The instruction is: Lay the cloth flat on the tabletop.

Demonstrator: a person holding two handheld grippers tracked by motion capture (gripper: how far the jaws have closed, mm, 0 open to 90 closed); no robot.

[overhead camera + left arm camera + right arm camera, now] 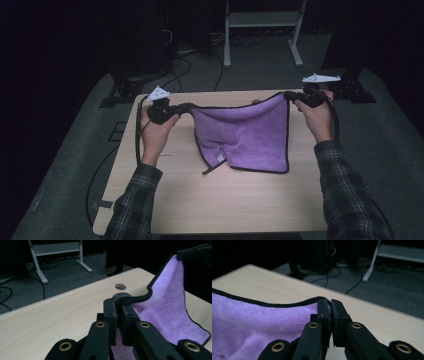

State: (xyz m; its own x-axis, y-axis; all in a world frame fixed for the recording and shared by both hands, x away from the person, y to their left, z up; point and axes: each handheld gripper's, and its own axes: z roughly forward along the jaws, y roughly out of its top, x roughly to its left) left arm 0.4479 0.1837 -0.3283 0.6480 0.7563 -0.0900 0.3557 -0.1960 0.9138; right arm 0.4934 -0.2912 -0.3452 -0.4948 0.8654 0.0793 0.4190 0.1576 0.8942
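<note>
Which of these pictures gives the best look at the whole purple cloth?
The high view: the purple cloth hangs spread between both grippers, black edging and white tag visible. The left gripper view and right gripper view show pinched corners.

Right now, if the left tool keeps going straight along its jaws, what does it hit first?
Apart from the purple towel it already grips, probably the right tool, which holds the opposite corner roughly ahead. Depth is unclear; the line could pass over the table instead.

- A pale wooden table (240, 200) sits before me, with a round hole (120, 286) near its far edge.
- Beyond it I see grey carpet (260, 75), a white metal frame (262, 20) and loose black cables (182, 65).
</note>
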